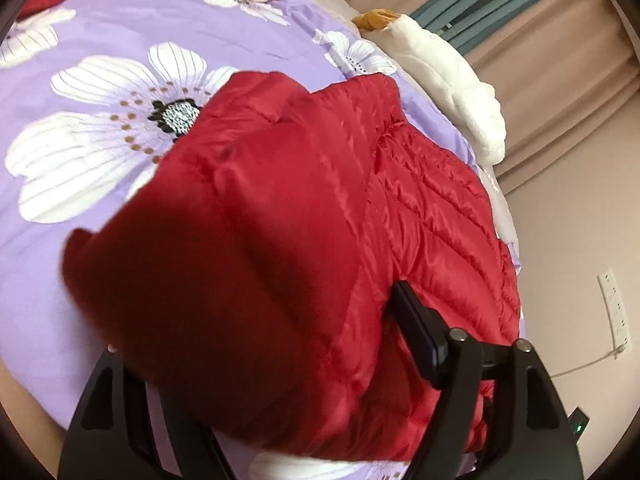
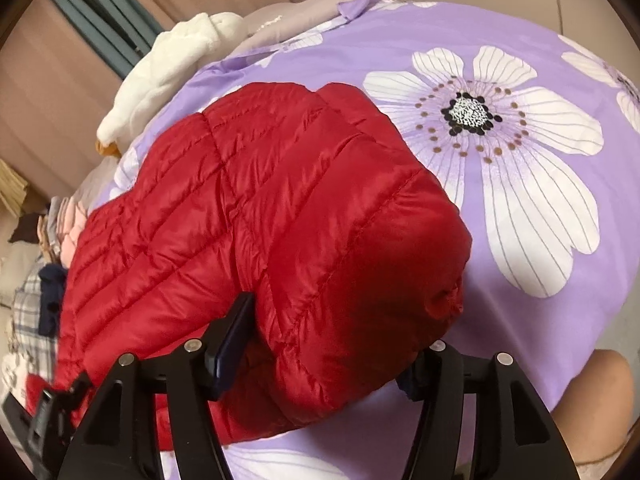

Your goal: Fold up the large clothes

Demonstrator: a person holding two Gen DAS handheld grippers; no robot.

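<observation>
While a red quilted down jacket (image 2: 248,216) is being folded on the purple floral bedspread (image 2: 520,60), its bulk is being clasped between the fingers of both the right gripper (image 2: 328,344) and left gripper (image 1: 260,344), its length running away towards the bed's far edge.

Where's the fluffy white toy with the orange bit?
The white plush toy lies along the bed's edge by the curtains, just past the red puffer jacket: upper right in the left wrist view, upper left in the right wrist view.
</observation>
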